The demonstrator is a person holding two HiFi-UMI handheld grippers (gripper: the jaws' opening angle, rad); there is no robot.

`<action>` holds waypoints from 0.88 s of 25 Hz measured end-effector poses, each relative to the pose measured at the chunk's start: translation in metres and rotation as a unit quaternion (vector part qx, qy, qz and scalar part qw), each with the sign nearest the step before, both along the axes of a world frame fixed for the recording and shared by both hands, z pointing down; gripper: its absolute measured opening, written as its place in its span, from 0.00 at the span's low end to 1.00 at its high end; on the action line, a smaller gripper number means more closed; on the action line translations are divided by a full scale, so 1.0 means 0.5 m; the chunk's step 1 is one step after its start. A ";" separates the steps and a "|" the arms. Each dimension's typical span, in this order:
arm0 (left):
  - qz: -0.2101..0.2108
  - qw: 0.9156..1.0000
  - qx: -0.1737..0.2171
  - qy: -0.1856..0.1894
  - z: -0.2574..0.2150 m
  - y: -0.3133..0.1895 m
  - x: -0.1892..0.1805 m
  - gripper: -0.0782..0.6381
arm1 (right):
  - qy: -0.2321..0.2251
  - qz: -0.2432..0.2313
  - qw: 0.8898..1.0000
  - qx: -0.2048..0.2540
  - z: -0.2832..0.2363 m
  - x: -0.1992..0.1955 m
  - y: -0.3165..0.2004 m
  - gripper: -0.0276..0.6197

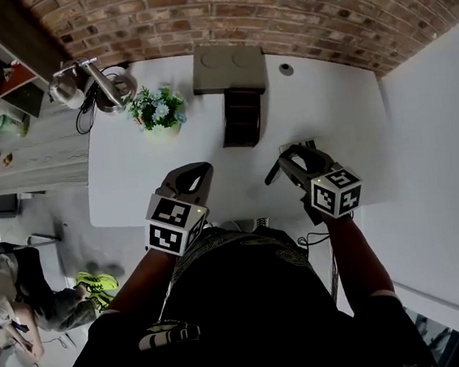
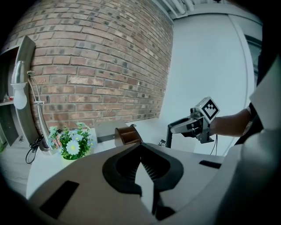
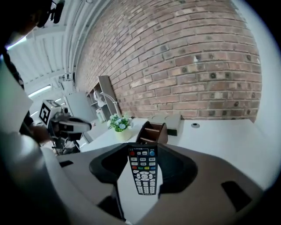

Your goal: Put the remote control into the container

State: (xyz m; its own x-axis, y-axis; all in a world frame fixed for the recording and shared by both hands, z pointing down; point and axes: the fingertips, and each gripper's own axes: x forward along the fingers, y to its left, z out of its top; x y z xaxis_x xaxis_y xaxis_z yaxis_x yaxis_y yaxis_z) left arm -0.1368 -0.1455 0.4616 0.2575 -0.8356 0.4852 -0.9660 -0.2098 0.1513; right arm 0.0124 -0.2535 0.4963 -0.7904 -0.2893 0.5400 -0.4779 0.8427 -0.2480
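The black remote control (image 3: 143,171) with coloured buttons stands upright between the jaws of my right gripper (image 3: 143,153), which is shut on it. In the head view that right gripper (image 1: 295,161) hovers over the white table's near edge, with the remote (image 1: 273,172) sticking out at its left. The container (image 1: 242,116), a brown wooden organiser with slots, stands farther back at the table's middle, and the container (image 3: 152,131) lies straight beyond the remote. My left gripper (image 1: 199,173) hangs at the near edge to the left, and the left gripper (image 2: 141,163) is shut on nothing.
A grey box (image 1: 229,67) sits behind the container against the brick wall. A flower pot (image 1: 158,111) stands at the back left of the white table (image 1: 333,117). A desk lamp (image 1: 86,81) and a shelf are off to the left. Someone sits on the floor at the lower left.
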 end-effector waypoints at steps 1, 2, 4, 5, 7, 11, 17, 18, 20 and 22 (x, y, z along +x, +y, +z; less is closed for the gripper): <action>-0.003 1.000 0.004 -0.001 -0.005 0.001 -0.005 0.12 | -0.006 0.009 1.000 -0.004 -0.012 -0.010 -0.009 0.38; -0.005 1.000 0.007 -0.003 -0.009 0.002 -0.010 0.12 | -0.011 0.017 1.000 -0.008 -0.024 -0.021 -0.018 0.38; -0.009 1.000 0.011 -0.006 -0.014 0.006 -0.018 0.12 | -0.024 0.039 0.999 -0.019 -0.048 -0.041 -0.038 0.38; -0.013 1.000 0.013 -0.007 -0.015 0.008 -0.022 0.12 | -0.032 0.052 0.998 -0.025 -0.061 -0.051 -0.049 0.38; -0.021 1.000 0.014 -0.006 -0.017 0.013 -0.029 0.12 | -0.051 0.074 0.995 -0.035 -0.086 -0.074 -0.075 0.38; -0.039 0.999 0.016 -0.001 -0.021 0.027 -0.038 0.12 | -0.071 0.095 0.993 -0.019 -0.137 -0.132 -0.131 0.38; -0.073 0.997 0.022 0.003 -0.032 0.052 -0.062 0.12 | -0.105 0.118 0.987 0.012 -0.209 -0.211 -0.221 0.38; -0.081 0.996 0.022 0.003 -0.032 0.058 -0.068 0.12 | -0.114 0.125 0.986 0.013 -0.216 -0.222 -0.237 0.38; -0.094 0.995 0.021 0.005 -0.031 0.070 -0.076 0.12 | -0.129 0.145 0.981 0.010 -0.220 -0.241 -0.269 0.38; -0.105 0.994 0.020 0.007 -0.029 0.083 -0.082 0.12 | -0.136 0.167 0.977 -0.001 -0.206 -0.255 -0.295 0.38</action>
State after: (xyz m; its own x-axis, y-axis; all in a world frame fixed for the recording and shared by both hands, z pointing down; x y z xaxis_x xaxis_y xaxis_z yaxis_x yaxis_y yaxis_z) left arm -0.1779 -0.1039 0.4472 0.0817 -0.8899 0.4488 -0.9869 -0.0096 0.1608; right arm -0.1151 -0.4011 0.3934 -0.7663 -0.5542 0.3250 -0.6423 0.6504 -0.4054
